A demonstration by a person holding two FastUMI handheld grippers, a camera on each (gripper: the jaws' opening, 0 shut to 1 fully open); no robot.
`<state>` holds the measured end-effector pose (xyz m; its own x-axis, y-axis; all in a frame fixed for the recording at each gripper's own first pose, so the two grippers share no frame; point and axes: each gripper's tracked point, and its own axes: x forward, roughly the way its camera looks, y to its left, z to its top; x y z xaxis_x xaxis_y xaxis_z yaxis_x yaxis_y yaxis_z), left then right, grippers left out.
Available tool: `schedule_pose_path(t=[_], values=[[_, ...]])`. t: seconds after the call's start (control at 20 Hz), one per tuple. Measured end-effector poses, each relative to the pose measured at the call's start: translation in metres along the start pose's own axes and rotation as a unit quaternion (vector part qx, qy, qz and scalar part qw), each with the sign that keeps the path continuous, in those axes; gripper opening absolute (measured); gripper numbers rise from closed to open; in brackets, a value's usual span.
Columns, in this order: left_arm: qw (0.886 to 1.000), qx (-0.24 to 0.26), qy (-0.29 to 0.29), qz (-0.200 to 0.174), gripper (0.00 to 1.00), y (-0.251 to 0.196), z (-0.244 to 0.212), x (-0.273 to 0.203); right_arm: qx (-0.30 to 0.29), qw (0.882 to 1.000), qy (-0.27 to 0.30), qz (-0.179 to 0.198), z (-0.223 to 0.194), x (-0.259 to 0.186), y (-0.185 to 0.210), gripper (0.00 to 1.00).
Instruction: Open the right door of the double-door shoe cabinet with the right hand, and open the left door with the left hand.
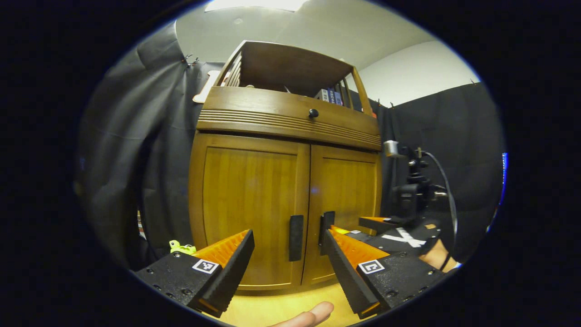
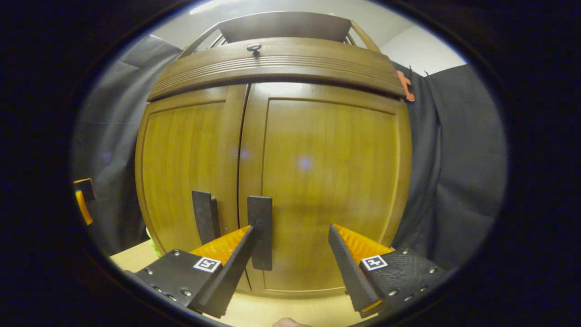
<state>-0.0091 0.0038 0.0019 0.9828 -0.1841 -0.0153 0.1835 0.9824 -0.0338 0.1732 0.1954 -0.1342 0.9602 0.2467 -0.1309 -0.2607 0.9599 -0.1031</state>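
Directly ahead: double-door shoe cabinet [image 2: 281,181], both doors closed. Right gripper [image 2: 290,263] spread wide, just beside right door handle [image 2: 260,231], not gripping. Left gripper [image 1: 288,268] likewise spread, facing left door handle [image 1: 296,237]. Rigid wood, probably light on hinges; grip handles, pull outward.

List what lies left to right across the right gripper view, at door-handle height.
Other gripper's finger at the edge → left door → left door handle → right door handle → right door → black curtain.
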Motion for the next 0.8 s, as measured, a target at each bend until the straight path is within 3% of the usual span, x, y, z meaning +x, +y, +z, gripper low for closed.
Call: schedule_pose_path(t=[0.15,0.25,0.3,0.4,0.45,0.5,0.6,0.65,0.8], values=[[1.000,0.002,0.006,-0.006,0.96,-0.002,-0.003,0.001,0.000,1.000,-0.004,0.025,-0.001,0.015,0.026,0.97],[1.000,0.011,0.008,-0.019,0.92,-0.005,-0.006,-0.002,-0.012,1.000,0.010,0.018,-0.006,0.028,0.035,0.96],[1.000,0.014,0.009,-0.019,0.92,-0.006,-0.008,-0.004,-0.014,0.999,0.014,0.025,-0.008,0.032,0.042,0.88],[1.000,0.014,0.008,-0.019,0.96,-0.007,-0.010,-0.004,-0.009,1.000,0.006,0.018,-0.007,0.034,0.045,0.87],[1.000,0.014,0.006,-0.019,0.96,-0.007,-0.010,-0.004,-0.002,1.000,0.002,0.002,-0.004,0.033,0.039,0.73],[1.000,0.015,0.006,-0.016,0.92,-0.006,-0.011,-0.005,0.010,1.000,0.006,0.003,-0.002,0.041,0.040,0.59],[1.000,0.016,0.007,-0.011,0.95,-0.005,-0.014,-0.004,0.013,1.000,0.007,0.008,-0.006,0.035,0.042,0.30],[1.000,0.016,0.009,-0.009,0.92,-0.004,-0.015,-0.003,0.019,1.000,0.006,0.016,-0.005,0.032,0.042,0.24],[1.000,0.016,0.013,-0.003,0.92,-0.002,-0.017,-0.002,0.031,0.999,0.009,0.038,0.002,0.025,0.041,0.24]])
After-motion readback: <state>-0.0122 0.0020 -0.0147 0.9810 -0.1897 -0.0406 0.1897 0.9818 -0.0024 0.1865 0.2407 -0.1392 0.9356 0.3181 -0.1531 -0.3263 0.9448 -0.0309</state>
